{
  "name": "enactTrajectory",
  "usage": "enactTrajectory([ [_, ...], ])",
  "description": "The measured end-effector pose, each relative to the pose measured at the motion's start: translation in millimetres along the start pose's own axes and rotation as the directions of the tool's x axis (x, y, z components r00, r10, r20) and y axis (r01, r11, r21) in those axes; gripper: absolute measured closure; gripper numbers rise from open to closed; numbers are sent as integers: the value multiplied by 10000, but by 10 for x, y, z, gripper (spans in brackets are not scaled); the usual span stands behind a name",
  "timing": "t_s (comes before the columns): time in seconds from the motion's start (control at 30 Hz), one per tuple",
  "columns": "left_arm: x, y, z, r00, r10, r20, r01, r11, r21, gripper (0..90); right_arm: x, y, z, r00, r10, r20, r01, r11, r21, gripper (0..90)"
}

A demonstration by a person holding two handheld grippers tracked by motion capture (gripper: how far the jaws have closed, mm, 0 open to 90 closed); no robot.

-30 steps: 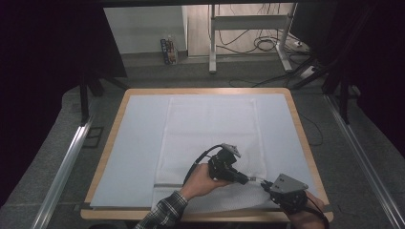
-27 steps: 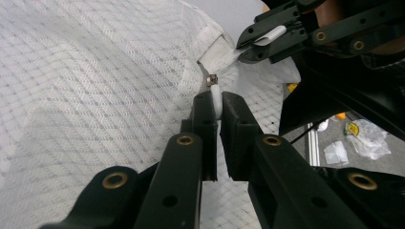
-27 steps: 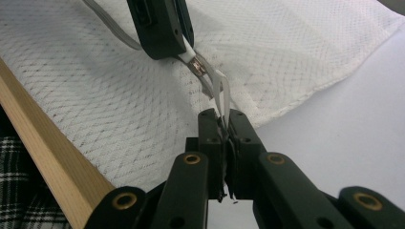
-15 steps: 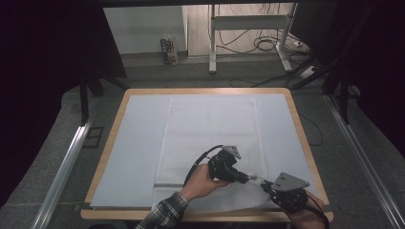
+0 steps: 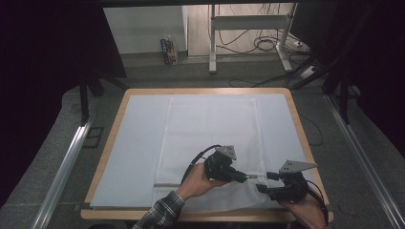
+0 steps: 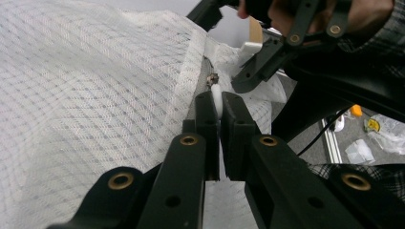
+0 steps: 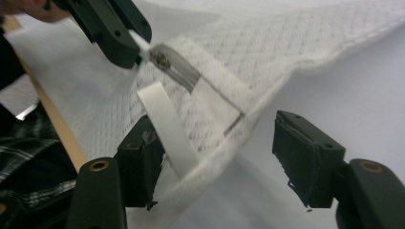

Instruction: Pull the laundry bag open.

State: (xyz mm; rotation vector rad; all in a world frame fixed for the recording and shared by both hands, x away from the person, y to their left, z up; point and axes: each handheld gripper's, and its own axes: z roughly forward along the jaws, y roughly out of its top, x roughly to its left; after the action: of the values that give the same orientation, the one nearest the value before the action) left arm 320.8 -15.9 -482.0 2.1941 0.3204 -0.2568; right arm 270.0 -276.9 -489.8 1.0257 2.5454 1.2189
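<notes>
While the left gripper (image 6: 216,107) is clamping the zipper pull (image 6: 216,95), our right gripper (image 7: 224,157) has just been opening around the mesh laundry bag (image 5: 210,129) corner at table's 5 o'clock (nothing pinched). Bag's light, floppy; we're judging the stitched hem (image 7: 224,95) the best hold.

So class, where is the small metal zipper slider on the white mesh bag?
The zipper slider sits at the white mesh bag's near right corner, its white pull tab pinched by the left gripper.
</notes>
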Motion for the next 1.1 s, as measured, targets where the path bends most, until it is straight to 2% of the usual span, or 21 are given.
enactTrajectory([
  [0.07,0,1,4,9999,97,31,-97,9999,76,872,-22,35,13,9998,37,-208,-40,9999,-112,402],
  [0.13,-9,0,13,9998,205,-37,-205,9997,120,871,-20,70,6,9994,-66,-348,57,9997,-252,513],
  [0.27,-9,-11,46,9996,247,169,-255,9986,465,871,-5,84,-2,9990,-294,-331,287,9994,-214,708],
  [0.3,-21,-17,57,9995,314,-45,-311,9982,508,870,-1,80,-5,9987,-343,-387,335,9992,-204,757],
  [0.37,-14,-23,69,9994,282,-201,-270,9979,581,869,18,83,-19,9982,-454,-400,443,9986,-294,821],
  [0.67,13,-41,81,9989,104,-457,-91,9995,296,872,59,96,-44,9979,-643,48,644,9970,-435,843],
  [0.8,39,-72,91,9992,-189,-345,198,9995,257,874,62,87,-34,9971,-697,302,705,9971,-269,847],
  [0.93,22,-88,98,9985,-342,-425,352,9991,227,876,69,78,-22,9958,-797,455,803,9967,-95,849],
  [1.1,-7,-89,89,9980,-202,-603,228,9989,414,876,74,62,-21,9959,-738,529,737,9973,34,852],
])
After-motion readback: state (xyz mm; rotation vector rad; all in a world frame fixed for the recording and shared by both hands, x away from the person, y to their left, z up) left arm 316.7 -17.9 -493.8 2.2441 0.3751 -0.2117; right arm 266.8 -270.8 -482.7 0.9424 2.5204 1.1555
